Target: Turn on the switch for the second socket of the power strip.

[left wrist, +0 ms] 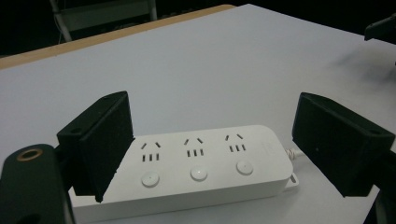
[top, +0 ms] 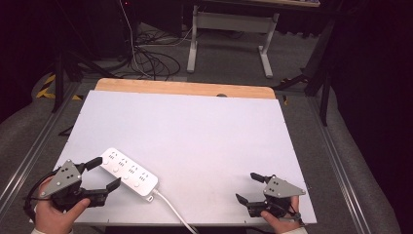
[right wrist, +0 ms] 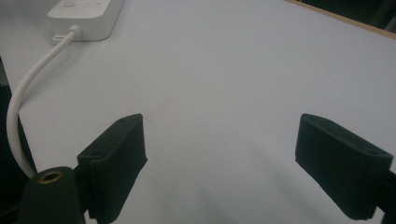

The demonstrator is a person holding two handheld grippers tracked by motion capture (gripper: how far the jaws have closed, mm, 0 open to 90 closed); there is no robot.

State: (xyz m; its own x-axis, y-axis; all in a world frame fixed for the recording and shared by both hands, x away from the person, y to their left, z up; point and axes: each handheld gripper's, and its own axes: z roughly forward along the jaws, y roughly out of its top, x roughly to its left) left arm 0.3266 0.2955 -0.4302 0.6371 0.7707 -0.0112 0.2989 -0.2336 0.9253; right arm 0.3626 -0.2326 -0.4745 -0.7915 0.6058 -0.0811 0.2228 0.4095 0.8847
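I am holding my left gripper (top: 101, 173) with jaws spread wide astride the power strip (top: 129, 172) lying near the table's (top: 195, 126) near-left corner, ready to grip it, while my right gripper (top: 253, 187) is idling wide-jawed and empty.

Right claw (right wrist: 219, 163) open over table (right wrist: 233, 70); power strip (right wrist: 86, 14) far-left

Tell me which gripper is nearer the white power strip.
Left. The left gripper has its open fingers straddling the power strip; the right gripper sits open, well away across the table.
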